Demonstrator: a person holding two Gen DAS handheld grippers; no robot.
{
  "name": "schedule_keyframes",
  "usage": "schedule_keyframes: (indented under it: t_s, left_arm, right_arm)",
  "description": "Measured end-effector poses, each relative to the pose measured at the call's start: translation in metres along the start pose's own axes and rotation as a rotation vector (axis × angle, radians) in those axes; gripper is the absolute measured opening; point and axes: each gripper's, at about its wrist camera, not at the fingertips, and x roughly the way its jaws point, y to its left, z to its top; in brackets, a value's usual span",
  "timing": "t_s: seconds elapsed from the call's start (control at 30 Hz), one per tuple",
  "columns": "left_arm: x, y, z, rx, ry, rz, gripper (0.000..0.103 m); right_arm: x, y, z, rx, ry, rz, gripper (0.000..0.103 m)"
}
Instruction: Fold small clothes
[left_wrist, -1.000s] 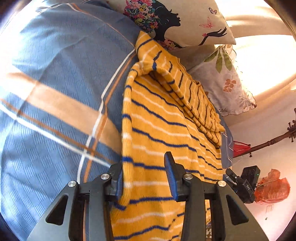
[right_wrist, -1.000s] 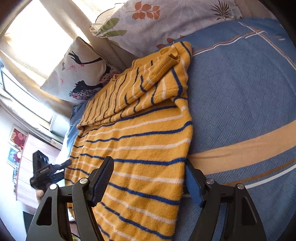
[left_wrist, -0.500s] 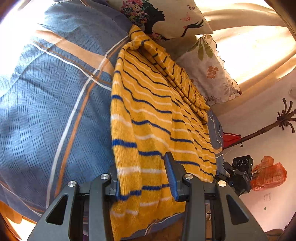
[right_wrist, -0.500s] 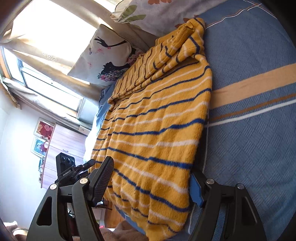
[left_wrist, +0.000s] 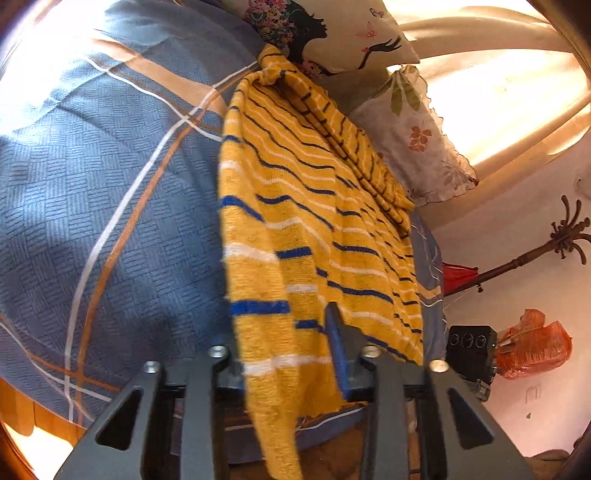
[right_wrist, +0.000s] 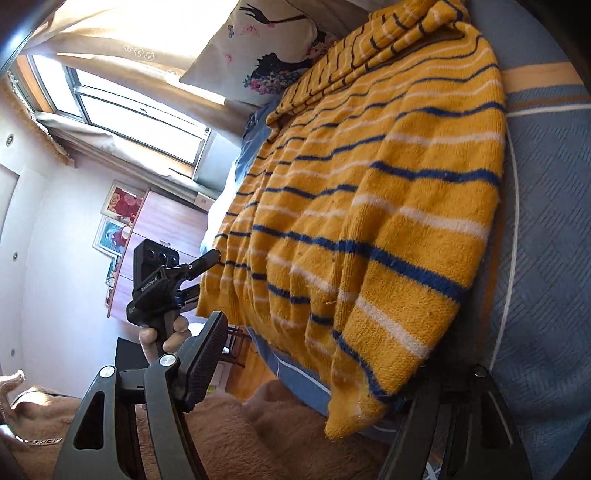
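Observation:
A yellow sweater with blue and white stripes lies on the blue bed, its hem hanging over the near edge. Its sleeve is folded across the far part. In the left wrist view my left gripper has its jaws apart, with one hem corner hanging between them. In the right wrist view the same sweater has its other hem corner drooping between the wide-open jaws of my right gripper. The left gripper also shows there at the far hem corner.
The blue checked bedspread with tan bands covers the bed. Two printed pillows lean at its head. A coat stand and an orange bag stand by the wall. A brown fuzzy blanket lies below the bed edge.
Both grippers have drawn back along the sweater from its middle to the hem at the bed's edge. The hem now hangs off the edge between the jaws.

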Motion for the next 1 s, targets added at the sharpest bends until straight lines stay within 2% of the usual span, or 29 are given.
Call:
schedule_keyframes:
  t_s: [0.03,0.07,0.1,0.13,0.27,0.4,0.53,0.63,0.73,0.83,1.0]
  left_arm:
    - [-0.001,0.005,0.001,-0.026,-0.001,0.005,0.011]
    - [-0.003,0.010,0.002,-0.061,-0.013,-0.011,0.011]
    - [-0.007,0.012,0.003,-0.082,-0.031,-0.011,0.010]
    - [-0.011,0.012,0.005,-0.089,-0.054,-0.001,0.006]
    - [-0.040,-0.002,0.012,-0.079,-0.146,-0.035,0.004]
    - [-0.067,-0.034,0.012,-0.006,-0.205,-0.079,0.004]
    - [-0.076,-0.061,-0.005,0.052,-0.191,-0.138,0.003]
    - [-0.073,-0.066,-0.019,0.057,-0.165,-0.161,0.004]
    - [-0.063,-0.051,-0.017,-0.002,-0.149,-0.148,0.003]
    - [-0.057,-0.038,-0.004,-0.059,-0.159,-0.135,0.004]
    - [-0.049,-0.041,0.035,-0.062,-0.212,-0.124,0.004]
  right_arm:
    - [0.004,-0.002,0.003,0.008,-0.001,-0.009,0.061]
    - [0.004,-0.004,0.004,0.016,-0.001,-0.021,0.052]
    - [0.004,-0.006,0.006,0.022,-0.003,-0.042,0.025]
    - [0.002,-0.009,0.008,0.028,-0.010,-0.067,0.012]
    - [-0.017,-0.004,0.012,0.035,-0.068,-0.042,0.010]
    - [-0.054,0.014,0.017,0.018,-0.152,0.094,0.009]
    - [-0.095,0.036,0.013,-0.023,-0.201,0.180,0.008]
    - [-0.119,0.042,0.001,-0.048,-0.223,0.180,0.008]
    - [-0.116,0.031,-0.006,-0.022,-0.216,0.155,0.008]
    - [-0.101,0.010,0.001,0.051,-0.201,0.168,0.009]
    - [-0.089,-0.003,0.045,0.082,-0.234,0.158,0.010]
